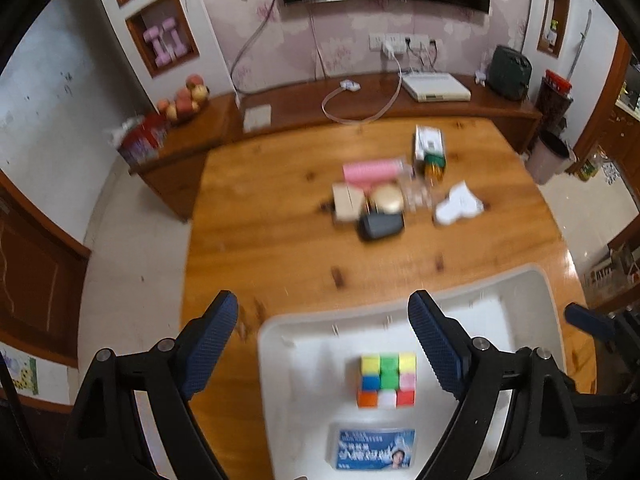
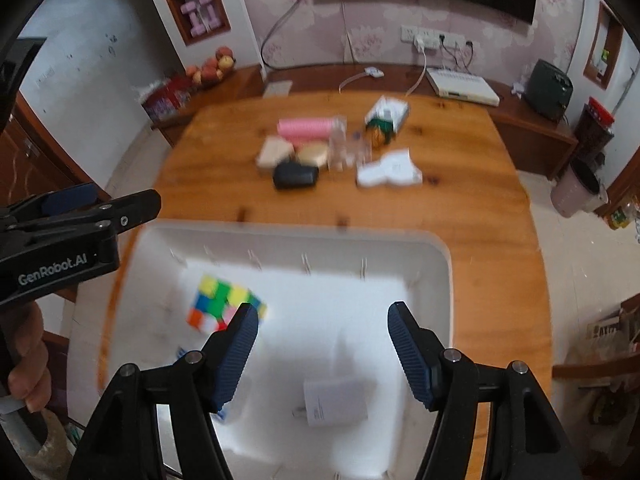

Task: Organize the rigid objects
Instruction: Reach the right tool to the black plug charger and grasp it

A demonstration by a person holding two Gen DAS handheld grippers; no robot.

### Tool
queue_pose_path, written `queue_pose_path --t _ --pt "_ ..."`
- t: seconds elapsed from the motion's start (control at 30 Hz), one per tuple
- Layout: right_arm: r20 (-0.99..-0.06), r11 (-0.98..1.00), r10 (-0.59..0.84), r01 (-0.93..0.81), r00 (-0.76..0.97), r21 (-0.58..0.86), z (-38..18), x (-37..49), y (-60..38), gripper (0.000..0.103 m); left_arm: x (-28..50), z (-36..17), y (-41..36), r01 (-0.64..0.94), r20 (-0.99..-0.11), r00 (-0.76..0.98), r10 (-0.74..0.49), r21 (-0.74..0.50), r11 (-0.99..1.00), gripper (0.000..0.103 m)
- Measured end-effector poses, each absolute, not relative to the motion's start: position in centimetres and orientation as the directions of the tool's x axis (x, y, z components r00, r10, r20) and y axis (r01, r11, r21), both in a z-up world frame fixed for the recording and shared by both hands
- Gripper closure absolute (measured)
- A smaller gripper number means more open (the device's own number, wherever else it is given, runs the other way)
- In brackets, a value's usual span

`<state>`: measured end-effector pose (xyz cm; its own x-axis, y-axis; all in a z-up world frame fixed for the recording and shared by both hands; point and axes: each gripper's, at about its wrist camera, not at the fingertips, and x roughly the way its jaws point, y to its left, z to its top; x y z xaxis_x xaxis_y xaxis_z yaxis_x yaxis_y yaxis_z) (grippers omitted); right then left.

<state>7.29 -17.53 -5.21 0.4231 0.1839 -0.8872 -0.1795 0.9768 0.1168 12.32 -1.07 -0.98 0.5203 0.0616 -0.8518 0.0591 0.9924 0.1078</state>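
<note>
A white bin [image 1: 276, 344] [image 2: 436, 264] sits at the near edge of the wooden table [image 1: 260, 220] [image 2: 480, 200]. Inside lie a colourful puzzle cube [image 1: 386, 380] [image 2: 224, 304], a blue printed box [image 1: 374, 448] and a white box [image 2: 334, 400]. My left gripper [image 1: 324, 316] is open and empty above the bin's left rim. My right gripper [image 2: 322, 318] is open and empty above the bin. Mid-table lies a pile: pink box [image 1: 372, 170] [image 2: 306, 128], tan box [image 1: 346, 200], gold round tin [image 1: 386, 198], black case [image 1: 380, 226] [image 2: 294, 174], clear items, green-white carton [image 1: 430, 146] [image 2: 386, 114], white paper [image 1: 458, 204] [image 2: 390, 170].
A low wooden cabinet [image 1: 440, 110] runs behind the table with a white device [image 1: 436, 87], cables, a fruit bowl [image 1: 186, 100] and a dark bag [image 1: 510, 72]. A pink waste bin [image 1: 548, 156] stands on the floor at the right. The left gripper's body [image 2: 60, 236] shows in the right wrist view.
</note>
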Motion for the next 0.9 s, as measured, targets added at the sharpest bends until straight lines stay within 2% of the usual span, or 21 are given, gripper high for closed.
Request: queue_pose_path --t 0.07,0.23,0.43,0.57,0.9 --pt "-0.876 0.979 0.177 -0.176 0.449 0.108 -3.5 8.5 -17.5 0.028 13.3 0.1 -1.0 0.057 -0.842 0.535 0.065 0.113 0.992 0.014" --pt "-0.847 0.984 0.134 -0.169 0.515 0.052 0.2 12.2 -16.8 0.028 16.3 2.0 -0.5 0.052 -0.833 0.551 0.050 0.094 0.994 0.014" --pt "-0.832 0.987 0.109 -0.161 0.543 0.025 0.9 17.0 -15.6 0.022 19.9 3.1 1.0 -0.010 -0.800 0.596 0.068 0.077 0.997 0.014" --pt "-0.855 0.986 0.123 -0.159 0.504 0.048 -1.4 20.1 -14.5 0.022 22.2 1.9 1.8 -0.025 -0.817 0.575 0.043 0.035 0.999 0.014" --pt "-0.942 0.986 0.147 -0.125 0.303 0.114 -12.3 26.8 -11.2 0.022 27.2 -4.7 3.7 -0.080 -0.885 0.465 0.005 -0.037 0.996 0.014"
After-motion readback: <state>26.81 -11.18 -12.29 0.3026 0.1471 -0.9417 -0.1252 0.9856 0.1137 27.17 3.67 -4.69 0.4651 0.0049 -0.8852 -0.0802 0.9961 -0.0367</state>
